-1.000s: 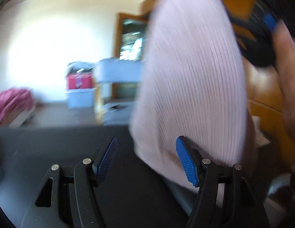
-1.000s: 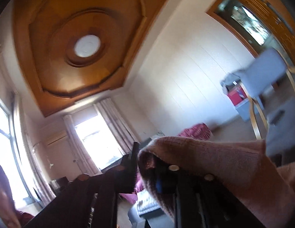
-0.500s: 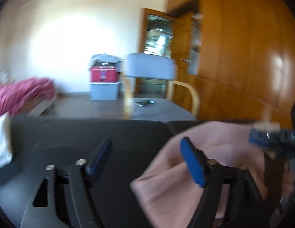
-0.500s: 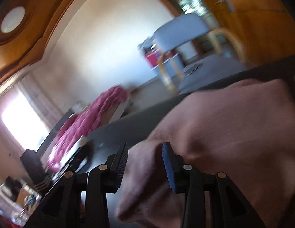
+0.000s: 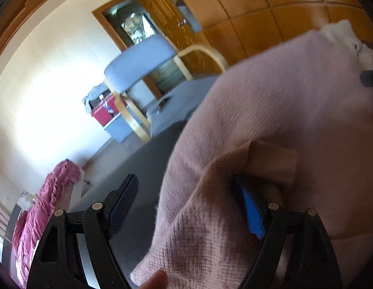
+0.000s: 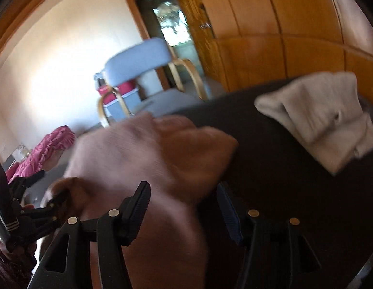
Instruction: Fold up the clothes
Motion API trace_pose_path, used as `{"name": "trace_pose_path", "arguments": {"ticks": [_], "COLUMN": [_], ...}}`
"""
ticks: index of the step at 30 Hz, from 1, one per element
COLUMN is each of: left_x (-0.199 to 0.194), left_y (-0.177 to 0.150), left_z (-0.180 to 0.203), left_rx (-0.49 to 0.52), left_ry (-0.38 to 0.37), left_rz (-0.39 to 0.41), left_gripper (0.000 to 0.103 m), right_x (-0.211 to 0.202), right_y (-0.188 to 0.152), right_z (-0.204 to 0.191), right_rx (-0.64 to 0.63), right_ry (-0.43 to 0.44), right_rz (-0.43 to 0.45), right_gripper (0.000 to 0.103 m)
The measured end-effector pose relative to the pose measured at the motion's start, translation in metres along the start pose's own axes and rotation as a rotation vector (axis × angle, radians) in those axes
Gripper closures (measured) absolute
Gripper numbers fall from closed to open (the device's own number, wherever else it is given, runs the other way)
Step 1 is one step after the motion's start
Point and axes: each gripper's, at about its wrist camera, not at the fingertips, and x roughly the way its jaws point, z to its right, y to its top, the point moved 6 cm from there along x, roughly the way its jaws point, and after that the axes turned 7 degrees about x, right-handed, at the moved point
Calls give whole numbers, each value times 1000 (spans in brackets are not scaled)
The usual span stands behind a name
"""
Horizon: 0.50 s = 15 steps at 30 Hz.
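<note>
A pink knit garment (image 5: pixel 282 110) lies bunched on the dark table (image 5: pixel 143 168) and fills the right of the left wrist view. My left gripper (image 5: pixel 186 207) is open; a fold of the pink cloth sits between its jaws and drapes over the right finger (image 5: pixel 251 214). In the right wrist view the same pink garment (image 6: pixel 150 151) is blurred. It runs down between the wide-apart jaws of my right gripper (image 6: pixel 184 210), which is open. The other gripper (image 6: pixel 25 214) shows at the lower left of that view.
A pale grey-white folded garment (image 6: pixel 323 122) rests on the table at the right. Beyond the table stand a blue-grey chair (image 6: pixel 138 62) with bent wooden arms, a red box (image 5: pixel 104 115), a crumpled magenta cloth (image 5: pixel 42 207) and wooden wall panels (image 6: pixel 282 36). A fingertip (image 5: pixel 155 280) shows at the bottom edge.
The pink garment has come down from hanging in the air onto the table. My right gripper, shut on it one second ago, now stands open. Both cameras have tilted.
</note>
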Motion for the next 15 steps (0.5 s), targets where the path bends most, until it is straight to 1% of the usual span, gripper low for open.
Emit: {"name": "trace_pose_path", "arguments": {"ticks": [2,3,4,6,7,8,9,10,11,12,15], "left_x": [14,22,27,32,35,39,43,46,47,48,50], "left_y": [-9,-14,-19,-25,-27,-29,-31,-33,-34,-34,-37], "left_z": [-2,-3,-5,-11,-16,-19,-23,-25,-25,-26,-28], "left_rx": [-20,-28,-45,-104,-140,-173,-205,-222,-222,-222,-222], "left_ry": [-15,-27,-40,-58,-66,-86,-118,-134,-130,-126,-115], "left_rz": [-38,-60,-71,-67,-77,-87,-96,-101,-102,-102,-103], "left_gripper": [18,14,12,2,0,0,0,0,0,0,0], "right_x": [13,25,37,58,71,81,89,96,101,104,106], "right_y": [1,5,7,9,11,11,12,12,12,13,22], "right_z": [3,6,5,0,-1,-3,-6,-9,-10,-10,-12], "right_rx": [15,22,33,49,51,51,52,58,76,109,254], "right_ry": [41,74,110,172,195,213,228,239,253,276,433], "right_rz": [-34,-52,-72,-109,-124,-135,-149,-165,-174,-177,-177], "right_gripper": [45,45,45,45,48,62,71,86,90,91,93]}}
